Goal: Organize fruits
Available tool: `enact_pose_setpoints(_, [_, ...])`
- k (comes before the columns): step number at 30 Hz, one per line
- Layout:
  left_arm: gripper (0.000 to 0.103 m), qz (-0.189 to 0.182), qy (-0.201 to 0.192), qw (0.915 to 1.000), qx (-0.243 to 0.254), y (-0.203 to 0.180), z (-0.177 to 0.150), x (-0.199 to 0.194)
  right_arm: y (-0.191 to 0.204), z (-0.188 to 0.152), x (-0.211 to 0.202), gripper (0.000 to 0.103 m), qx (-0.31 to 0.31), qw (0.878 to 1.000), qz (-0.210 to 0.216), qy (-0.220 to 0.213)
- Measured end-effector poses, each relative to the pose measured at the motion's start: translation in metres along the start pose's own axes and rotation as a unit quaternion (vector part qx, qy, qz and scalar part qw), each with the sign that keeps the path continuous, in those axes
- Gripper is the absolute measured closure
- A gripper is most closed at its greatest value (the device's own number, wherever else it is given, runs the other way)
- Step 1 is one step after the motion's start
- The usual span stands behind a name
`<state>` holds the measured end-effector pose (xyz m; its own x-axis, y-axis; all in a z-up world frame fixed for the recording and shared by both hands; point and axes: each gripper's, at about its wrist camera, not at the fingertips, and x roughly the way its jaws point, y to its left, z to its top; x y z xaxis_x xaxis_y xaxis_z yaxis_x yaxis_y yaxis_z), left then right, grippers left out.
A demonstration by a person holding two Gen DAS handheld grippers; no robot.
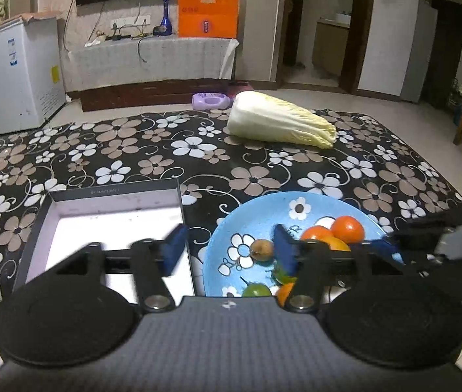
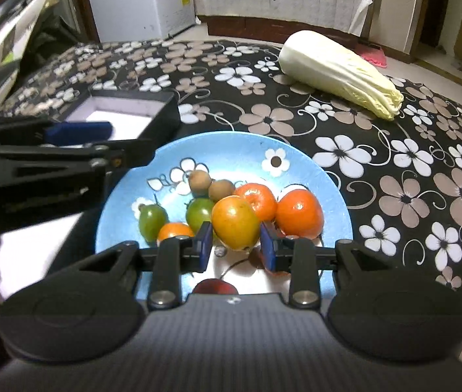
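Setting: a table under a black cloth with flowers (image 2: pixel 404 196) held a blue plate (image 2: pixel 296 150), a shallow black box (image 2: pixel 162 111) with a white floor to its left, and a napa cabbage (image 2: pixel 338 68) at the far right.
Fruit: all of it lay on the blue plate. There were two orange tomatoes (image 2: pixel 299 212) on the right, a yellow-orange fruit (image 2: pixel 235 222) in the near middle, two green tomatoes (image 2: pixel 150 220), a smaller orange fruit (image 2: pixel 175 230), two small brown fruits (image 2: pixel 221 189) farther back, and something dark red (image 2: pixel 214 285) at the near rim, mostly hidden.
Box: it looked empty as far as its floor showed.
Left gripper (image 1: pixel 229 248): its jaws stood wide apart with nothing between them, hanging over the gap between box and plate.
Right gripper (image 2: pixel 236 245): its jaws were narrowly parted to either side of the near part of the yellow-orange fruit. Whether the pads pressed on it I could not tell.
Risk, grip: the pads sat low and near on a round, smooth fruit, so a squeeze could squirt it away into its neighbours.
Risk, crowding: the right pad was just beside an orange tomato and might nudge or pinch it.
Risk, collision: the two grippers were near each other over the plate, so a lift to the left could knock them together.
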<state>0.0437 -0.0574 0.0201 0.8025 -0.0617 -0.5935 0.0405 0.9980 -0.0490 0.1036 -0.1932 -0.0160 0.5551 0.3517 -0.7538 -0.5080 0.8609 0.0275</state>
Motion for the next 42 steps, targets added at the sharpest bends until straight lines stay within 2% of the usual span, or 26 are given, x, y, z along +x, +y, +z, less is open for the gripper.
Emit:
enact_pose_setpoints(1, [0.023, 0.001, -0.001, 1.0, 0.001, -0.001, -0.001, -0.003, 0.0, 0.0, 0.0, 0.068, 0.001, 1.0, 0.0, 0.0])
enact_pose_setpoints(3, [0.019, -0.001, -0.001, 1.0, 0.003, -0.002, -0.003, -0.009, 0.0, 0.0, 0.0, 0.067, 0.002, 1.0, 0.0, 0.0])
enact_pose_setpoints(8, [0.013, -0.005, 0.004, 0.9999, -0.01, 0.002, -0.007, -0.016, -0.001, -0.002, -0.003, 0.067, 0.002, 1.0, -0.005, -0.003])
enact_pose_setpoints(11, [0.009, 0.0, -0.001, 0.9999, -0.013, 0.004, -0.008, -0.02, -0.004, -0.002, -0.008, 0.059, 0.01, 1.0, -0.01, -0.013])
enact_pose_setpoints(13, [0.005, -0.002, -0.01, 0.9999, -0.013, 0.004, -0.008, -0.023, -0.008, -0.002, -0.012, 0.056, 0.023, 0.999, -0.01, -0.024])
enact_pose_setpoints(16, [0.001, 0.007, -0.037, 0.9992, 0.012, -0.002, -0.01, -0.031, -0.013, -0.001, -0.018, 0.055, 0.043, 0.998, -0.011, -0.041])
enact_pose_setpoints(20, [0.0, 0.007, -0.066, 0.9969, 0.042, -0.013, -0.013, -0.042, -0.02, -0.001, -0.028, 0.055, 0.069, 0.995, -0.015, -0.068])
enact_pose_setpoints(26, [0.0, -0.02, -0.063, 0.9973, 0.03, -0.015, -0.016, -0.048, -0.031, -0.004, -0.043, 0.055, 0.115, 0.987, -0.029, -0.108])
enact_pose_setpoints(30, [0.0, 0.012, -0.057, 0.9978, 0.032, -0.017, -0.02, -0.052, -0.037, -0.009, -0.053, 0.055, 0.141, 0.98, -0.04, -0.132])
enact_pose_setpoints(34, [0.0, 0.02, -0.03, 0.9992, 0.019, -0.015, -0.025, -0.053, -0.036, -0.016, -0.057, 0.055, 0.152, 0.979, -0.042, -0.133])
enact_pose_setpoints(42, [0.0, 0.02, -0.012, 0.9996, 0.013, -0.022, -0.039, -0.061, -0.019, -0.036, -0.068, 0.055, 0.149, 0.98, -0.037, -0.129])
